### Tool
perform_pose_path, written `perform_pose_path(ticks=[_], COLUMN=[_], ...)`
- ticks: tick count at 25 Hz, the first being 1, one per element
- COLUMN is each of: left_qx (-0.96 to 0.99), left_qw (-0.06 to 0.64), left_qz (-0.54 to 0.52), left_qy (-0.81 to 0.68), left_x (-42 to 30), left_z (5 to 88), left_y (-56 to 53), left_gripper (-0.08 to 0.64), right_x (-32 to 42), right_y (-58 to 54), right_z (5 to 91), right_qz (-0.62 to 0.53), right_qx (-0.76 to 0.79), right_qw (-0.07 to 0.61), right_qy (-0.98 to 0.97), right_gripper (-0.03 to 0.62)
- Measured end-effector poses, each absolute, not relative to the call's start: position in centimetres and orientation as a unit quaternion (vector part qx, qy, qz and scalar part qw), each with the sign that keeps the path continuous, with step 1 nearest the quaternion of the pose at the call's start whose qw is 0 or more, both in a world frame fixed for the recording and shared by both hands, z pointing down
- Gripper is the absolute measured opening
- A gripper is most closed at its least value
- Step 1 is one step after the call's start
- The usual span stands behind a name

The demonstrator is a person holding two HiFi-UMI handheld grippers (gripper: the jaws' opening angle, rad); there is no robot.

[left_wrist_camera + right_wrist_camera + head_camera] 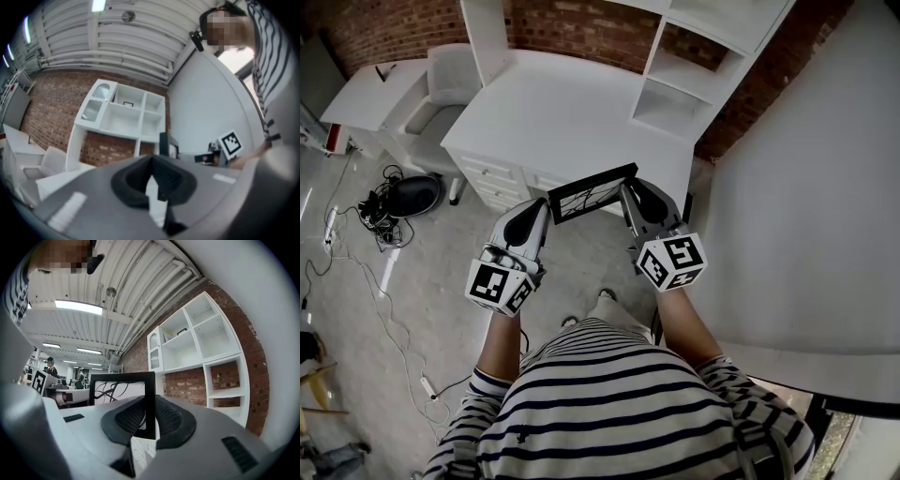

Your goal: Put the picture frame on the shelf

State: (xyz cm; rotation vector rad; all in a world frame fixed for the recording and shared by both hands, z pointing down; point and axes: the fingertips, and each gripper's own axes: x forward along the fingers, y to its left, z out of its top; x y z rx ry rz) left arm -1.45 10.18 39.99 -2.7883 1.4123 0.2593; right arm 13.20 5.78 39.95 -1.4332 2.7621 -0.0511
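matt black picture frame (592,193), smooth white painted shelf (675,111), rough red brick wall (581,28), ribbed black pads (168,417)

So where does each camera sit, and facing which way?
Head view: on the person's head, facing down at the desk; striped shirt, left tool, right tool show.
Left gripper view: on the left tool, facing the shelves; striped shirt shows.
Right gripper view: on the right tool, its jaws gripping the picture frame.
Shared: both gripper views show the shelves.

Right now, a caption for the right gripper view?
Right gripper clamps black picture frame before white shelf on brick wall.
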Motion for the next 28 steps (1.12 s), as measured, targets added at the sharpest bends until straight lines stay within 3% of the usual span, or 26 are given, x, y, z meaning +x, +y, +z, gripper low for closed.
perform_pose_path(ticks=[28], left_qx=[-0.897], left_qw=[0.021], left_qz=[0.070], left_qy=[0.437], left_x=[7.0], left_z=[37.1], left_y=[0.0], left_gripper=[0.006], right_x=[21.6], right_y=[-4.4], right_z=[37.3], right_qz=[-0.023], right_qx=[-0.482], right_qw=[0.019], right_qy=[0.875], right_gripper=[0.063])
